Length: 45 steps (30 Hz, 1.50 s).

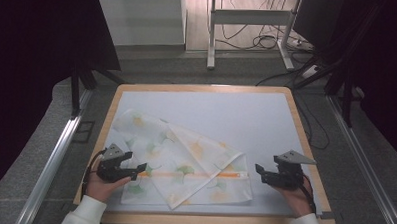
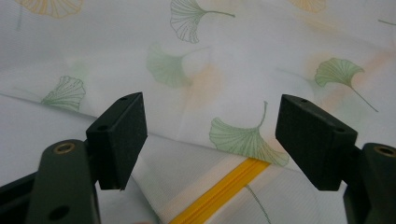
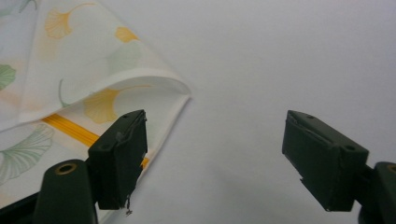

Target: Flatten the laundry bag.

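The white mesh bag printed with ginkgo leaves (image 1: pixel 180 161) lies crumpled at the worktop's (image 1: pixel 266 119) near edge, its yellow zipper (image 1: pixel 194 175) partly covered by a folded flap. My left tool (image 1: pixel 140 169) and right tool (image 1: pixel 259 170) flank it, jaws apart, empty. I judge the work barely begun.

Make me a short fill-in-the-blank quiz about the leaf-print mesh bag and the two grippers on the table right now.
1. The zipper on the mesh bag is coloured ____.
2. The jaws of the left gripper stand ____.
3. The bag's print shows green and orange ____.
4. The right gripper sits beside the bag's edge, over the bare white ____.

Missing words: yellow; open; leaves; mat
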Motion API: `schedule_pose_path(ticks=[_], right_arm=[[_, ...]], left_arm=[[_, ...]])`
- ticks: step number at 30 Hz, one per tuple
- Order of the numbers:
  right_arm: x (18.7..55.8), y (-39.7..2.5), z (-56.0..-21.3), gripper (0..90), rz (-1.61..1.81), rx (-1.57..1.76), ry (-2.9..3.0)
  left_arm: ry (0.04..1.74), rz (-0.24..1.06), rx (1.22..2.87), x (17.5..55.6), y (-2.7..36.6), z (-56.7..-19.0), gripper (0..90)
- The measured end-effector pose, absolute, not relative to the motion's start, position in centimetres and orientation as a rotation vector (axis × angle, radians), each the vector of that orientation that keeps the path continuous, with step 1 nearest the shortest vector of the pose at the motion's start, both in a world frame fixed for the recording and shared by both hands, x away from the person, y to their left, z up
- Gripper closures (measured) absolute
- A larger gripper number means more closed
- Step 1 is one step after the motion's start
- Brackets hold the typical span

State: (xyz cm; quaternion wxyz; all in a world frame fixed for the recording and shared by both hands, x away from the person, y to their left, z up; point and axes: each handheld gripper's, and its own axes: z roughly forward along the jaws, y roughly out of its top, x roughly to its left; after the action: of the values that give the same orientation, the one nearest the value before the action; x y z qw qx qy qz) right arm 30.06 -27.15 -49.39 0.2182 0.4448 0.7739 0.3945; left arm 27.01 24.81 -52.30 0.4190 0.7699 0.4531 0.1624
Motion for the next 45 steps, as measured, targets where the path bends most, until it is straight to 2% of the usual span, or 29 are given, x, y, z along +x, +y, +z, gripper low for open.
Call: schedule_pose_path(ticks=[17, 30, 42, 45], right_arm=[[30.3, -25.8, -48.9, 30.8, 1.114, 1.183, 2.213], [30.0, -23.9, -48.3, 32.8, 1.148, 1.128, 2.275], [29.9, -17.1, -47.7, 32.1, 1.223, 0.989, 2.406], [29.3, -13.7, -47.7, 31.7, 1.185, 0.879, 2.480]], left_arm=[[1.158, 0.392, 1.933, 26.3, 25.1, -52.2, 26.7], [1.166, 0.371, 1.954, 26.2, 24.9, -52.2, 29.3], [1.164, 0.368, 1.952, 25.8, 24.9, -52.2, 29.7], [1.159, 0.367, 1.962, 26.0, 24.7, -52.2, 29.6]])
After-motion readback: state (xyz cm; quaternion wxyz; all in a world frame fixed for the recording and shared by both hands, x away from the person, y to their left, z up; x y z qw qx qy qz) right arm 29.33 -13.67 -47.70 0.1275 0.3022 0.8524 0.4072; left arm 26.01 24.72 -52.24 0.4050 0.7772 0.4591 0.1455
